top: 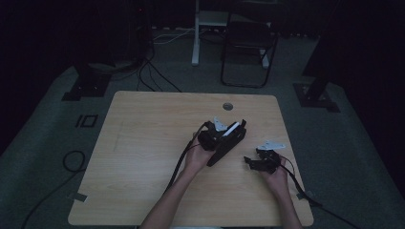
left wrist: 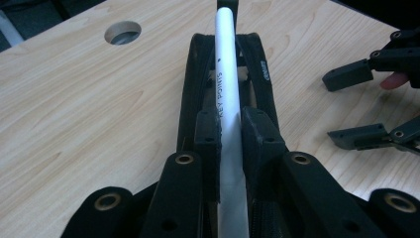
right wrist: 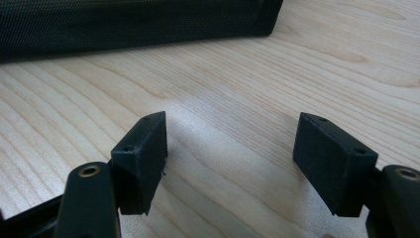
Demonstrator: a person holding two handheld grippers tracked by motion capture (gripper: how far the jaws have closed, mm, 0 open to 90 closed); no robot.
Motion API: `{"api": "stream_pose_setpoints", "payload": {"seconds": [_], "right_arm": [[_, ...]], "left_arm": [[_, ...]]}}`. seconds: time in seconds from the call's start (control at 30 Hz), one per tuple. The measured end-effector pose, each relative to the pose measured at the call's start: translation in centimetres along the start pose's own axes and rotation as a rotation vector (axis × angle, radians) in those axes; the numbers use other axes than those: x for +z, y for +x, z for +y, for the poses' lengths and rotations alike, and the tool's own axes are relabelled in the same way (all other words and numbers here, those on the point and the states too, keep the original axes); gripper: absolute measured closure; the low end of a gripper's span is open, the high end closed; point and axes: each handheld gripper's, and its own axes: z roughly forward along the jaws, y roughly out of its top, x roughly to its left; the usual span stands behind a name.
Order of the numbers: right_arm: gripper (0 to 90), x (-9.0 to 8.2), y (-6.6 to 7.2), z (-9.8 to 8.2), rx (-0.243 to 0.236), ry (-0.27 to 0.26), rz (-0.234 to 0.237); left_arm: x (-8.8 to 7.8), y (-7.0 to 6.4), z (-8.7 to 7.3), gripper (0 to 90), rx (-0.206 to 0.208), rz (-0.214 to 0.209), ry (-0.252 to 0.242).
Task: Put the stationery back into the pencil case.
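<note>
My left gripper is shut on a thin white card printed "KEY POINTS". The card stands on edge in the open mouth of a black fabric case lying right of the table's centre. In the left gripper view both pads press the card's sides, with the case's zip edges either side. My right gripper rests low over the table to the case's right, open, with nothing between its fingers. It points at the case's woven side. The left gripper view also catches the right gripper.
The wooden table has a round cable hole near its far edge. A dark folding chair and a white post stand on the floor beyond. Cables trail from both grippers toward the near edge.
</note>
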Motion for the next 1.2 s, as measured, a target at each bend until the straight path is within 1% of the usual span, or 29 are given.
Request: {"api": "stream_pose_setpoints", "payload": {"seconds": [0.13, 0.5, 0.53, 0.6, 0.63, 0.7, 0.8, 0.87, 0.97, 1.03, 1.1, 1.2], "right_arm": [[28.9, 0.0, 0.0, 0.0, 0.0, 0.0, 0.0], [28.9, 0.0, 0.0, 0.0, 0.0, -0.001, 0.0], [29.0, 0.0, 0.0, 0.0, 0.001, -0.001, 0.0], [28.9, 0.0, 0.0, 0.0, 0.0, 0.0, 0.0], [28.9, 0.0, 0.0, 0.0, 0.0, 0.0, 0.0], [28.8, 0.0, 0.0, 0.0, -0.001, 0.0, 0.001], [28.7, 0.0, 0.0, 0.0, -0.001, 0.0, 0.001], [28.7, 0.0, 0.0, 0.0, -0.001, 0.0, 0.001], [28.7, 0.0, 0.0, 0.0, -0.001, 0.0, 0.002], [28.7, 0.0, 0.0, 0.0, -0.001, 0.0, 0.001], [28.7, 0.0, 0.0, 0.0, -0.001, 0.0, 0.002], [28.7, 0.0, 0.0, 0.0, -0.001, 0.0, 0.002]], "left_arm": [[0.2, 0.1, -0.2, 78.7, 0.001, -0.001, 0.012], [0.6, 0.0, -0.4, 78.0, -0.003, -0.003, 0.021], [0.6, 0.0, -0.4, 77.1, -0.001, -0.002, 0.02], [0.4, 0.1, -0.3, 67.9, -0.007, -0.005, 0.011], [0.3, 0.0, -0.3, 64.2, -0.012, -0.002, 0.002], [0.1, 0.1, -0.2, 58.6, -0.008, 0.006, -0.002], [-0.3, 0.1, -0.2, 55.0, -0.004, 0.018, -0.008], [-0.6, 0.1, -0.2, 53.5, -0.004, 0.026, -0.02], [-1.3, 0.2, -0.2, 52.0, -0.004, 0.033, -0.037], [-1.9, 0.3, -0.2, 50.5, 0.005, 0.038, -0.043], [-2.4, 0.3, -0.3, 49.2, 0.019, 0.06, -0.048], [-3.1, 0.7, -0.6, 49.0, 0.02, 0.085, -0.057]]}}
